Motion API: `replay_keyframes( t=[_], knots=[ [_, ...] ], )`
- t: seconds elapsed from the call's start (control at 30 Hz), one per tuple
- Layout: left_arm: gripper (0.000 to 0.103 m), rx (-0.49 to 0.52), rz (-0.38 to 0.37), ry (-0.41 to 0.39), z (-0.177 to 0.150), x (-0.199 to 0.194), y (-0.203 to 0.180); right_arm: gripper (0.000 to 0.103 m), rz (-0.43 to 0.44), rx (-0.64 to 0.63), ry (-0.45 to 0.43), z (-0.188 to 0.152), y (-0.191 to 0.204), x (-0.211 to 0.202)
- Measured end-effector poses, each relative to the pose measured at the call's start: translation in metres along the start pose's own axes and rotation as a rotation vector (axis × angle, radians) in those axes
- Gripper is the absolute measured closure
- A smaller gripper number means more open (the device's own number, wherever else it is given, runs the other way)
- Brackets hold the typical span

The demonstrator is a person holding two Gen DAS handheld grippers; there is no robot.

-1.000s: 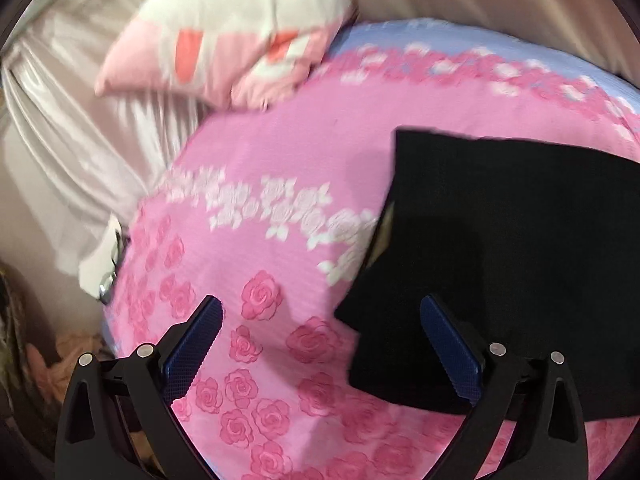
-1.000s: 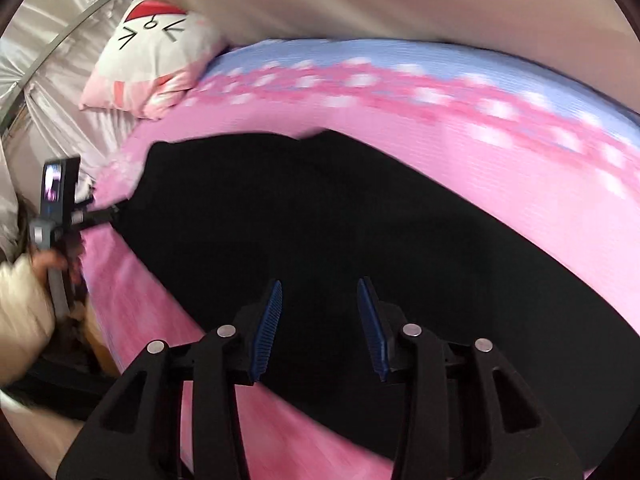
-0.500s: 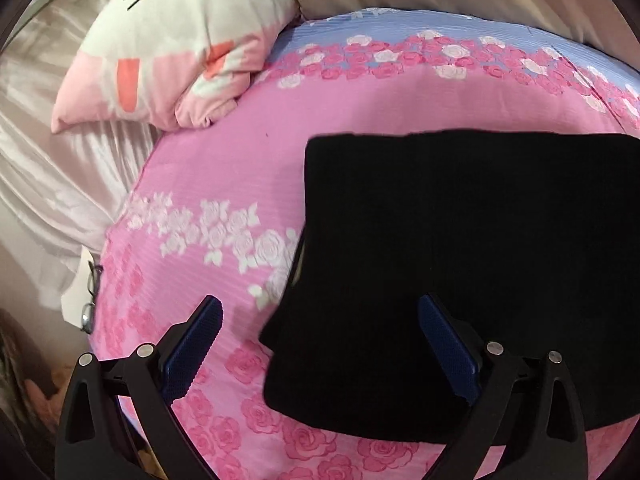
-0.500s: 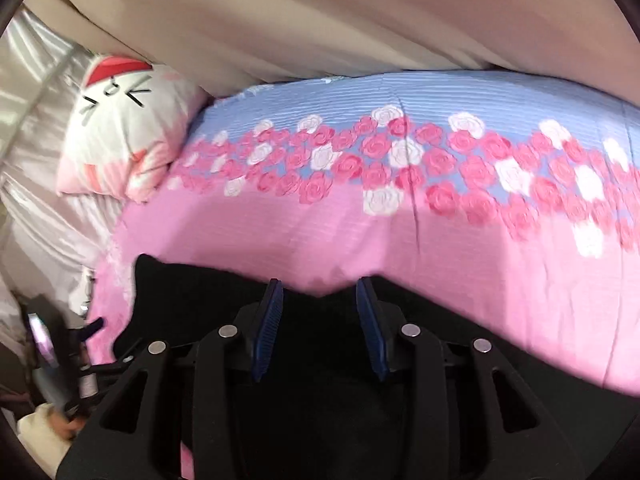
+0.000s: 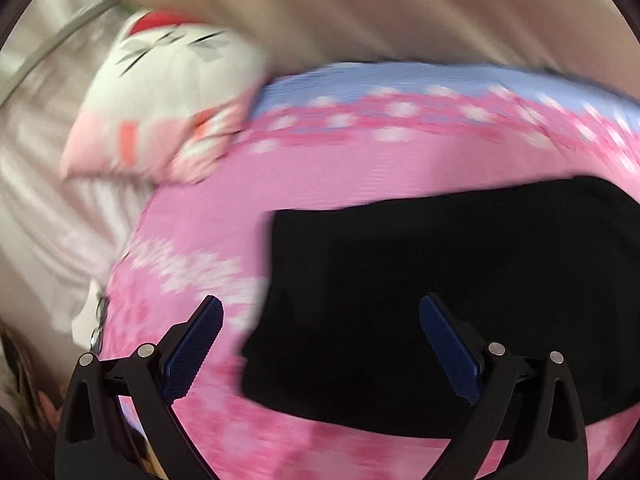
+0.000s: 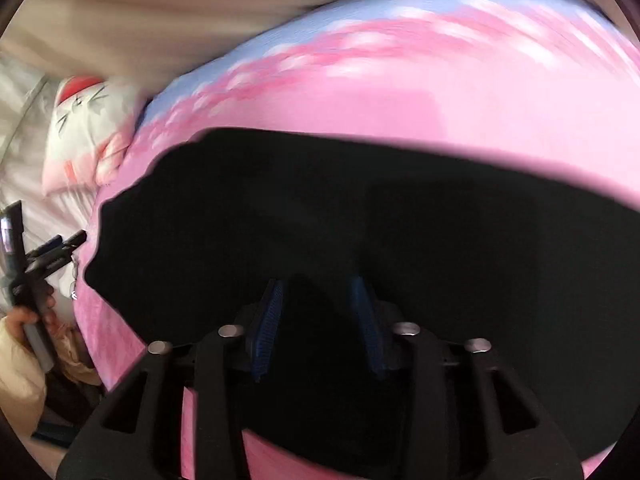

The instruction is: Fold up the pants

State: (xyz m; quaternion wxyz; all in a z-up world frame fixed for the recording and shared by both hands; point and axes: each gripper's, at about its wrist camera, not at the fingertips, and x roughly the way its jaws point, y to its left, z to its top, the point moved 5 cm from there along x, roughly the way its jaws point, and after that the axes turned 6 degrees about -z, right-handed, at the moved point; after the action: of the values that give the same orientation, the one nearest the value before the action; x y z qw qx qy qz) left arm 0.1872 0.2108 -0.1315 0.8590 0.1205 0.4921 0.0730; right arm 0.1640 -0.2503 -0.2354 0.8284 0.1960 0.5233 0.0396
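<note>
The black pants (image 5: 460,300) lie flat on the pink rose-print bedsheet (image 5: 320,184); their left edge is straight in the blurred left wrist view. My left gripper (image 5: 320,320) hovers open over that left edge, and nothing is between its blue pads (image 5: 192,344). In the right wrist view the pants (image 6: 400,208) fill the middle. My right gripper (image 6: 318,312) is low over the cloth and its jaws are closing. A raised fold of black fabric sits between them, and a gap still shows. The left gripper (image 6: 74,242) also shows at the far left, held by a hand (image 6: 28,316).
A white and pink cat-face pillow (image 5: 168,108) lies at the head of the bed, also seen as the pillow (image 6: 88,132). Pale satin bedding (image 5: 48,208) hangs at the left. A beige curtain (image 5: 400,12) runs behind the bed. A sleeve (image 6: 16,380) is at the lower left.
My right gripper has dropped from the far edge of the pants onto the cloth and its jaws have narrowed. My left gripper has shifted along the pants' left edge and stayed open.
</note>
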Motion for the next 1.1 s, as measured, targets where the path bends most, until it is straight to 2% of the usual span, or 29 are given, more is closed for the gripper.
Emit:
replay_keyframes(
  t=[0.1, 0.13, 0.17, 0.2, 0.23, 0.3, 0.37, 0.4, 0.43, 0.47, 0.53, 0.6, 0.67, 0.7, 0.73, 0.8, 0.83, 0.87, 0.9, 0.93, 0.97, 1.0, 1.1],
  knots=[
    [0.005, 0.136, 0.077, 0.105, -0.02, 0.023, -0.05, 0.08, -0.125, 0.145, -0.044, -0.027, -0.105, -0.057],
    [0.005, 0.156, 0.109, 0.158, -0.034, 0.034, -0.057, 0.085, -0.163, 0.181, -0.054, -0.035, -0.136, -0.073],
    [0.005, 0.145, 0.128, 0.141, -0.039, 0.035, -0.057, 0.092, -0.168, 0.241, -0.075, -0.044, -0.169, -0.093],
    [0.005, 0.129, 0.139, 0.106, -0.042, 0.031, -0.052, 0.081, -0.283, 0.306, -0.072, -0.051, -0.2, -0.11],
    [0.005, 0.132, 0.156, 0.125, -0.046, 0.031, -0.05, 0.081, -0.361, 0.365, -0.069, -0.058, -0.225, -0.124],
    [0.005, 0.12, 0.194, 0.144, -0.047, 0.026, -0.044, 0.081, -0.308, 0.474, -0.17, -0.061, -0.255, -0.157],
    [0.006, 0.101, 0.236, 0.131, -0.04, 0.014, -0.042, 0.08, -0.277, 0.52, -0.236, -0.056, -0.27, -0.173],
    [0.006, 0.083, 0.234, 0.106, -0.032, 0.003, -0.045, 0.075, -0.273, 0.526, -0.246, -0.054, -0.275, -0.174],
    [0.006, 0.066, 0.221, 0.08, -0.025, -0.007, -0.052, 0.061, -0.273, 0.53, -0.249, -0.051, -0.28, -0.172],
    [0.006, 0.048, 0.199, 0.043, -0.015, -0.02, -0.063, 0.058, -0.272, 0.53, -0.251, -0.05, -0.285, -0.171],
    [0.006, 0.04, 0.149, -0.007, 0.0, -0.039, -0.092, 0.058, -0.258, 0.522, -0.25, -0.044, -0.289, -0.165],
    [0.005, 0.08, 0.091, -0.011, 0.006, -0.048, -0.134, 0.058, -0.264, 0.49, -0.252, -0.037, -0.294, -0.161],
    [0.005, 0.142, 0.045, 0.024, -0.001, -0.046, -0.179, 0.067, -0.287, 0.458, -0.223, -0.03, -0.298, -0.15],
    [0.005, 0.178, 0.038, 0.05, -0.009, -0.041, -0.195, 0.083, -0.29, 0.441, -0.207, -0.028, -0.298, -0.147],
    [0.005, 0.208, 0.043, 0.077, -0.017, -0.036, -0.205, 0.088, -0.27, 0.427, -0.212, -0.027, -0.292, -0.152],
    [0.005, 0.279, 0.081, 0.168, -0.041, -0.022, -0.219, 0.09, -0.283, 0.369, -0.263, -0.025, -0.279, -0.179],
    [0.005, 0.281, 0.086, 0.161, -0.049, -0.024, -0.217, 0.09, -0.312, 0.346, -0.27, -0.028, -0.281, -0.184],
    [0.005, 0.276, 0.084, 0.146, -0.052, -0.028, -0.215, 0.089, -0.348, 0.341, -0.234, -0.033, -0.291, -0.177],
    [0.005, 0.275, 0.078, 0.145, -0.057, -0.03, -0.212, 0.086, -0.368, 0.363, -0.147, -0.045, -0.309, -0.158],
    [0.005, 0.278, 0.068, 0.148, -0.062, -0.03, -0.211, 0.082, -0.351, 0.389, -0.105, -0.051, -0.318, -0.147],
    [0.005, 0.281, 0.065, 0.126, -0.064, -0.031, -0.21, 0.073, -0.332, 0.417, -0.169, -0.052, -0.321, -0.157],
    [0.005, 0.294, 0.066, 0.116, -0.065, -0.032, -0.213, 0.059, -0.361, 0.447, -0.171, -0.054, -0.321, -0.164],
    [0.005, 0.335, 0.064, 0.107, -0.061, -0.04, -0.212, 0.059, -0.366, 0.454, -0.27, -0.053, -0.298, -0.195]
  ],
)
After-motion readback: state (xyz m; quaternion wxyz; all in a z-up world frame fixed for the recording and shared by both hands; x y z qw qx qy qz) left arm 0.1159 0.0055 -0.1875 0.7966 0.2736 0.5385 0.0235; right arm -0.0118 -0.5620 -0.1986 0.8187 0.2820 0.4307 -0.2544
